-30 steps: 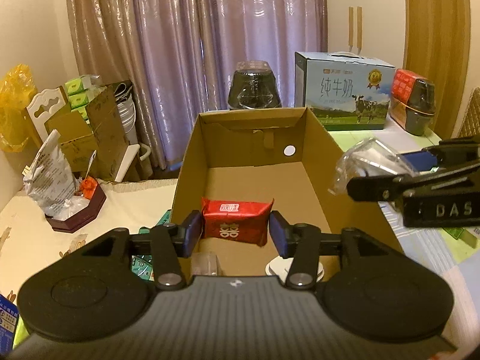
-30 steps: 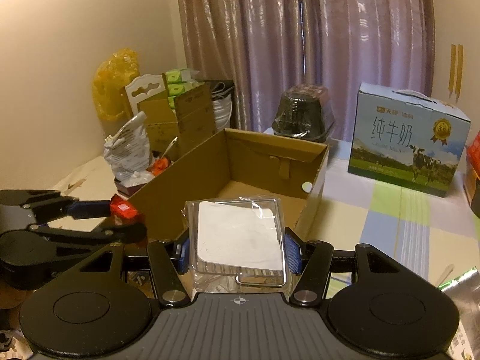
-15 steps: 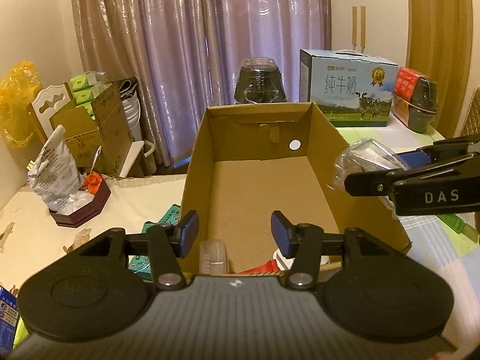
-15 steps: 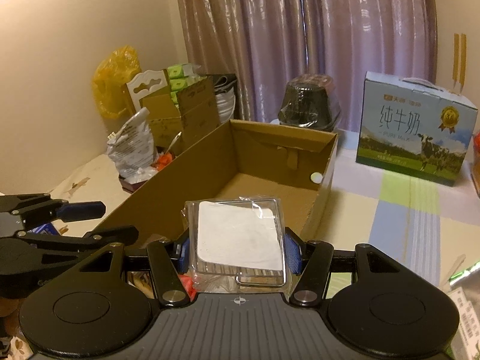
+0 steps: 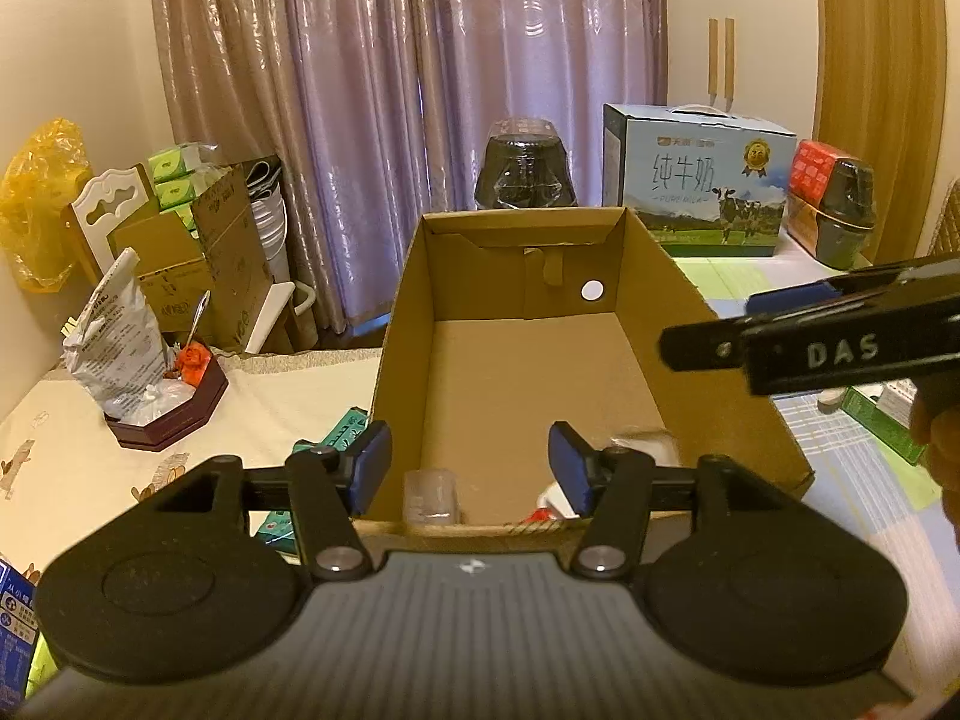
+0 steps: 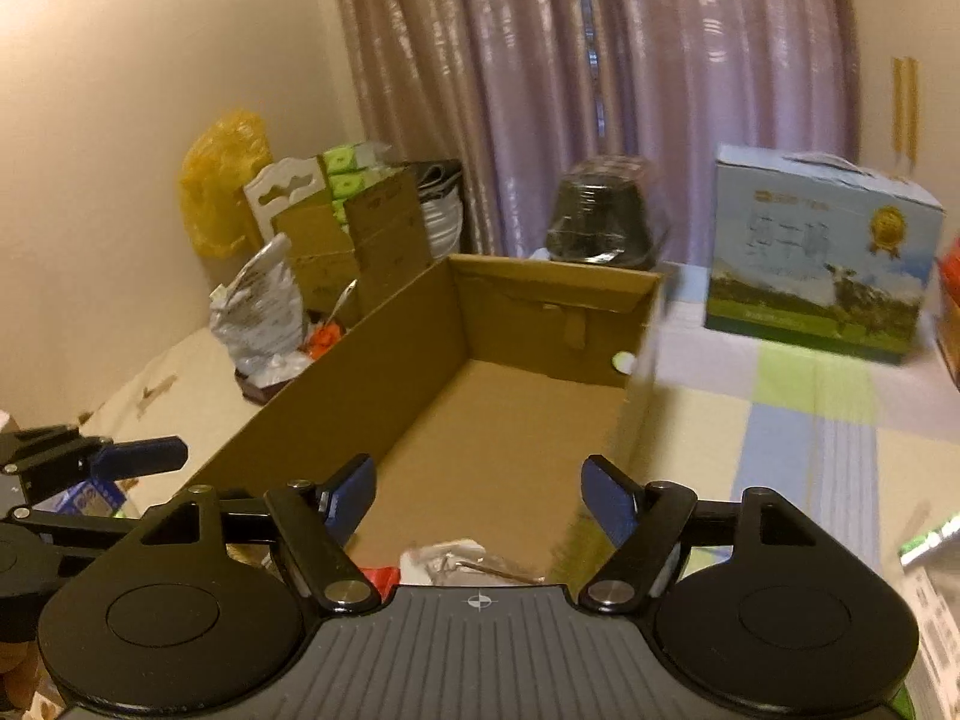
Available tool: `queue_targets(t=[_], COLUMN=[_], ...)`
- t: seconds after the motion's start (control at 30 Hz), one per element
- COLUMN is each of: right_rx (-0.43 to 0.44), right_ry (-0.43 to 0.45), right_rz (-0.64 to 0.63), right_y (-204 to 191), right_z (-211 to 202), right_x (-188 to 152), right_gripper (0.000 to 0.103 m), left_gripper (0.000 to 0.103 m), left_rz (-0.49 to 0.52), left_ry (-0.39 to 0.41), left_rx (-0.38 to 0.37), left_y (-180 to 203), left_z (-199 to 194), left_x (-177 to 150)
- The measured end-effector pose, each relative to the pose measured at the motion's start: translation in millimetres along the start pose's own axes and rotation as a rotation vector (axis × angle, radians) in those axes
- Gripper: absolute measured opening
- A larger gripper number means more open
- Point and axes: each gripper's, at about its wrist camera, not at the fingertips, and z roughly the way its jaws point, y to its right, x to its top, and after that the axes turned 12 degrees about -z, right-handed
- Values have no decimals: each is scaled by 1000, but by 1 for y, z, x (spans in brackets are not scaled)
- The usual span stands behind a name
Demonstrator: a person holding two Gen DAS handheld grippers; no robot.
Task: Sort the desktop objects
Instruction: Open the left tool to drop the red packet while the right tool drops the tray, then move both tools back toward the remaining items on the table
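— Why are both tools over the cardboard box (image 5: 708,324)?
— I'm dropping items in. My left tool (image 5: 469,467) and right tool (image 6: 479,499) are opening, empty; the clear packet (image 6: 447,558) lies at the box's near end.

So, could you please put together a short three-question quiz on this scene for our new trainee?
1. True or false: the left gripper has nothing between its fingers.
2. Which lies in the near end of the cardboard box? A) clear plastic packet B) milk carton C) yellow bag
3. Fill in: the right gripper hovers over the ___.

Key: 1 true; 2 A; 3 cardboard box.
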Motion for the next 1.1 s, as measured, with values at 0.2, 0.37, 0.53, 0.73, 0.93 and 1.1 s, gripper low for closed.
queue_targets(t=[0.2,0.37,0.53,0.73,0.93,1.1], right_rx=[-20,-30,-45,-85,-153,-183], right_ry=[4,1,-5,-24,-34,-41], right_rz=[62,108,138,197,276,294], right_y=[11,14,14,29,56,70], right_z=[-34,-63,-90,-122,-153,-179], right_x=[-18,-37,-59,-85,-106,-120], right_gripper=[77,82,88,99,101,101], left_gripper=[57,58,63,78,88,93], left_rz=[-2,0,-12,-10,10,17], left_ry=[1,-2,-6,-20,-32,-51], left_rx=[-6,-12,-10,-31,-70,-102], left_y=[9,19,29,47,74,98], left_z=[-11,-24,-40,-57,-70,-74], left_x=[-3,-7,-13,-22,-32,-39])
